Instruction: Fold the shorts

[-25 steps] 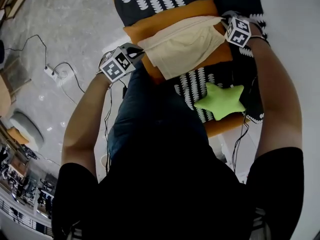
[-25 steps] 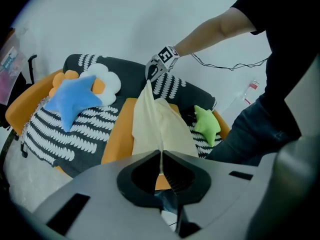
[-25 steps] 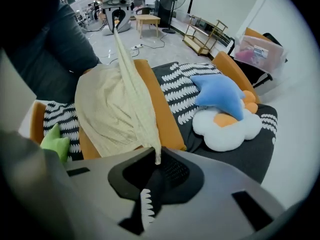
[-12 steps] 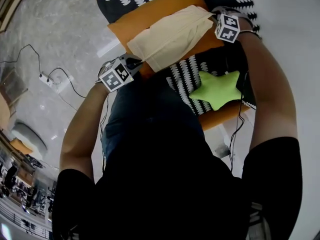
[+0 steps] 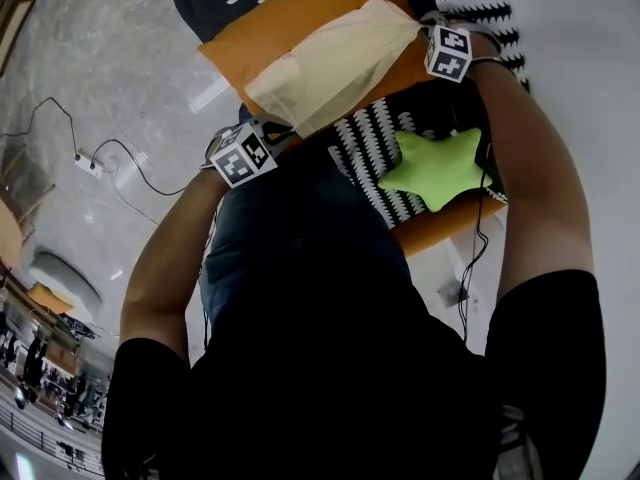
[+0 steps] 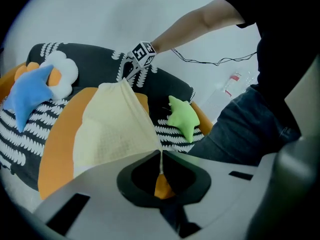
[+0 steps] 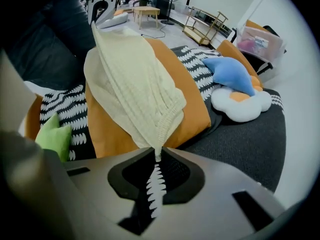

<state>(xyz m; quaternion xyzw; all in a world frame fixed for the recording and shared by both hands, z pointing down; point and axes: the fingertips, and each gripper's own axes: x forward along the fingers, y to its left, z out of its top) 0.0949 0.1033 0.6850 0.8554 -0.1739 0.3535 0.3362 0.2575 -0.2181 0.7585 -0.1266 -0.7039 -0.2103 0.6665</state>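
Observation:
The cream shorts (image 5: 330,63) are stretched between both grippers over an orange cushion (image 5: 270,23) on a sofa. My left gripper (image 6: 160,156) is shut on one end of the shorts (image 6: 115,129), with the thin fabric edge pinched between its jaws. My right gripper (image 7: 155,151) points down and is shut on the elastic-edged corner of the shorts (image 7: 135,89). In the head view the left marker cube (image 5: 243,153) is at the cushion's near edge. The right marker cube (image 5: 448,51) is at the shorts' right end.
A green star pillow (image 5: 437,168) lies on the black-and-white patterned cover near the person's knees. A blue star pillow (image 7: 230,71) and a white cloud cushion (image 7: 242,101) rest at the sofa's far end. Cables and a power strip (image 5: 90,163) lie on the floor to the left.
Both grippers have moved with the shorts still pinched. The cloth now lies further onto the orange cushion, and the left marker cube sits lower in the head view.

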